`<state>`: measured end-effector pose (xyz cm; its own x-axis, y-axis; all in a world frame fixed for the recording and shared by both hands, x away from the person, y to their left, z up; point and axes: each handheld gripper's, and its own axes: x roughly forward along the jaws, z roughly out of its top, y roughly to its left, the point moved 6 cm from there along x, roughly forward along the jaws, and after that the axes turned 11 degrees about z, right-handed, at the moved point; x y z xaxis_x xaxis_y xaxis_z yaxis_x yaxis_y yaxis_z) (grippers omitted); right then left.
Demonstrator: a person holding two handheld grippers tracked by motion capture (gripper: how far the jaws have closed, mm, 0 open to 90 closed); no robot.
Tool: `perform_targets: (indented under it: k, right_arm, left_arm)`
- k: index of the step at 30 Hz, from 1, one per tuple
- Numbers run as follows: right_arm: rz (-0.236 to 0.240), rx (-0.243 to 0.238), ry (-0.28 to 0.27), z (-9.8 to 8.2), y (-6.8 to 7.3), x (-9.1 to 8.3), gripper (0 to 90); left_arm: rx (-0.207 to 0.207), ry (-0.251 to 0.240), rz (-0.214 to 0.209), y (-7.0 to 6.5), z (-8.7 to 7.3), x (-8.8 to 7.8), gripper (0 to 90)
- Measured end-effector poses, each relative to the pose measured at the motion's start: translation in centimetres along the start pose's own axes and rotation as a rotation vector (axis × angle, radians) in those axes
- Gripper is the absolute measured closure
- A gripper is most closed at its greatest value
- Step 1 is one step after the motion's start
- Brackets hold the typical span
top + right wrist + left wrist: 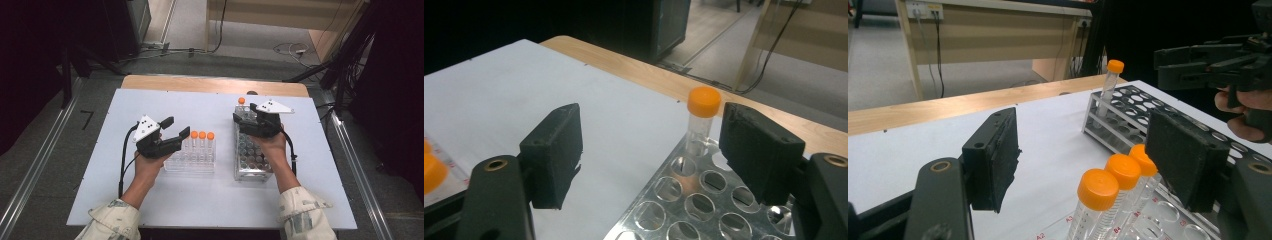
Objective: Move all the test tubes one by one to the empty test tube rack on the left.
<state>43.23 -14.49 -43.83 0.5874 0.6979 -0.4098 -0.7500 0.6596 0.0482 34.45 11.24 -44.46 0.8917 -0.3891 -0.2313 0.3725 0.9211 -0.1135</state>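
— On the white worktop (pixel 150 200), what sits where?

— Left of centre stands a clear rack (pixel 190 162) with three orange-capped tubes (pixel 202 142) upright in a row. To the right is a metal rack (pixel 252 155) full of round holes, with a single orange-capped tube (pixel 241 104) upright at its far left corner.

— And the left claw (pixel 176 128)?

— It hovers just left of the three tubes, over the clear rack's left end. Its jaws stand open with nothing between the pads; in the left gripper view the nearest caps (pixel 1098 188) lie just beyond the right pad, untouched.

— What about the right claw (pixel 244 118)?

— It hangs over the far end of the metal rack, close to the lone tube. In the right gripper view its jaws are open, the tube (pixel 701 120) ahead of them, nearer the right pad and not gripped.

— Are the two claws close together?

— No, well apart, one at each rack.
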Motion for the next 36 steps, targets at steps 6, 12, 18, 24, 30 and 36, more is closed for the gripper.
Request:
perform_targets:
  k: [6, 12, 18, 24, 30, 36]
  right_arm:
    - [-0.042, 0.026, 0.023, -0.6, -1.2, 1.0, 26.3]
    - [-0.069, 0.030, 0.046, -0.4, -1.8, 1.7, 31.9]
    - [-0.097, 0.022, 0.098, -0.4, -2.4, 2.5, 36.9]
    - [-0.109, 0.034, 0.123, -0.4, -3.1, 3.1, 41.6]
    - [-0.111, 0.038, 0.166, -0.6, -3.5, 3.7, 46.5]
    - [-0.100, 0.037, 0.202, -0.4, -3.7, 4.4, 52.4]
  left_arm:
    - [-0.002, 0.000, 0.002, 0.0, 0.0, 0.0, 29.7]
    - [-0.001, 0.000, 0.002, 0.0, 0.0, 0.0, 29.9]
    - [0.000, -0.001, 0.001, 0.0, 0.0, 0.0, 30.4]
    - [-0.005, -0.001, 0.002, 0.1, 0.0, 0.0, 30.5]
    - [-0.005, -0.001, 0.000, 0.0, 0.0, 0.0, 30.6]
    - [-0.005, 0.000, 0.001, 0.0, 0.0, 0.0, 30.8]
